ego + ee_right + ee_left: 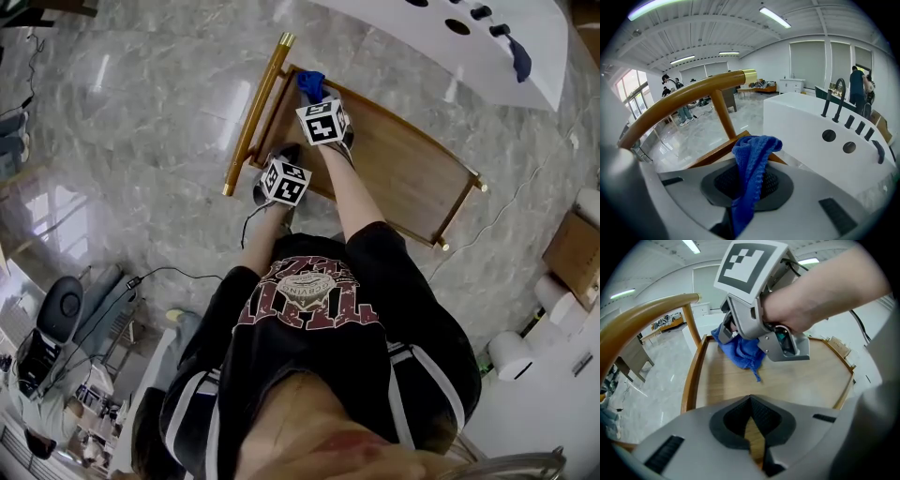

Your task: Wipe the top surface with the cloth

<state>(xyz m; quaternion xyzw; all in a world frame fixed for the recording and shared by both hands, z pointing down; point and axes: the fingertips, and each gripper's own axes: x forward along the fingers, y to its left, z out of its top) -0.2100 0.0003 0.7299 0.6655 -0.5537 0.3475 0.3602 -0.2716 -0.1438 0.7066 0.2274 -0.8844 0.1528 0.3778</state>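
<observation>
A wooden cart top [403, 169] with raised edges stands on the marble floor. My right gripper [314, 94] sits at its far left corner, shut on a blue cloth [311, 84]. From the left gripper view, the cloth [743, 350] hangs below the right gripper [733, 336] and touches the wood [801, 376]. In the right gripper view the cloth [752, 159] bunches up between the jaws of the right gripper [747, 180]. My left gripper [291, 155] hovers over the near left edge; its jaws [750, 401] meet with nothing held.
A curved wooden handle rail [255, 112] runs along the cart's left end. A white counter [469, 37] with black fittings lies beyond the cart. Cardboard boxes [572, 248] and paper rolls [511, 352] stand at the right. A cable [178, 272] trails over the floor.
</observation>
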